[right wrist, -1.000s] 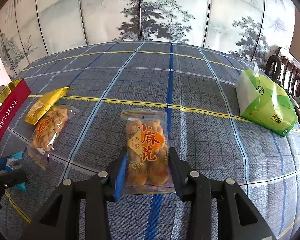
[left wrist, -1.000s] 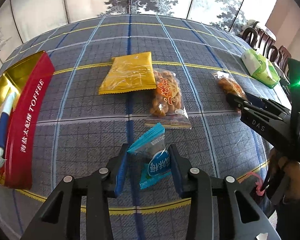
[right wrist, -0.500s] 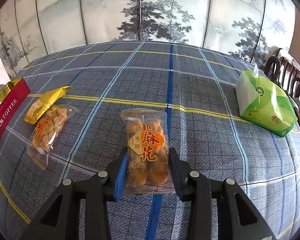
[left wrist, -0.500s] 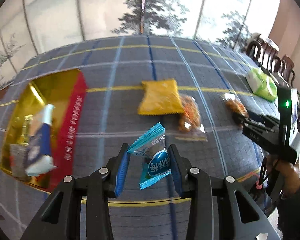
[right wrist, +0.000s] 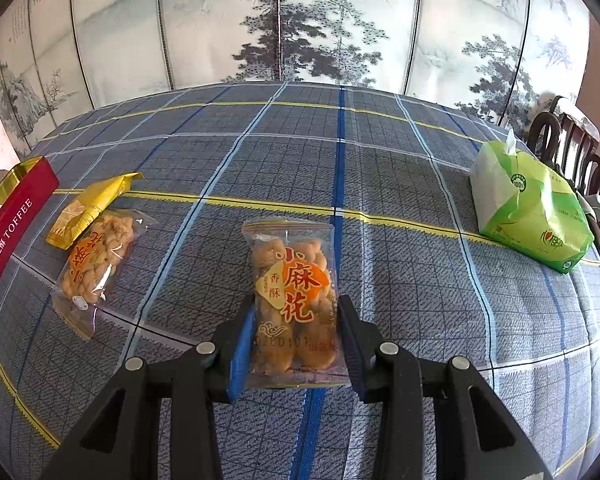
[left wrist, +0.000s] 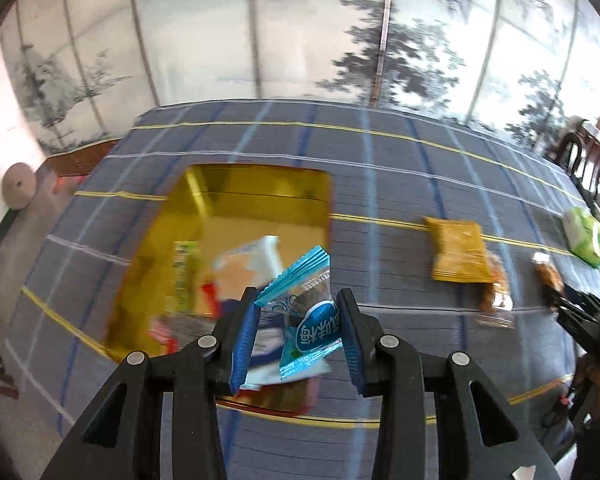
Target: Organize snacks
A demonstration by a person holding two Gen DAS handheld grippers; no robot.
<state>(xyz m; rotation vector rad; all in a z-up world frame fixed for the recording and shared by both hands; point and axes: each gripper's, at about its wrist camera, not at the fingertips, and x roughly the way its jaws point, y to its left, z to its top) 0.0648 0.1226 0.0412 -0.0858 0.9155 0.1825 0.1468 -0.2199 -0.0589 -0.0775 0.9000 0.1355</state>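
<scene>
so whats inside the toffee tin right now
The gold-lined tin already holds several wrapped snacks, blurred here. The blue candy packet in the left gripper hides the near part.

Your left wrist camera looks steeply down along its fingers, close above the gold tin (left wrist: 236,216) at the tabletop's (left wrist: 380,160) left end. Your right wrist camera sits low over the tabletop's middle, facing the painted screen (right wrist: 300,20). Both views share the yellow packet (left wrist: 458,250) and green tissue pack (right wrist: 528,208).
</scene>
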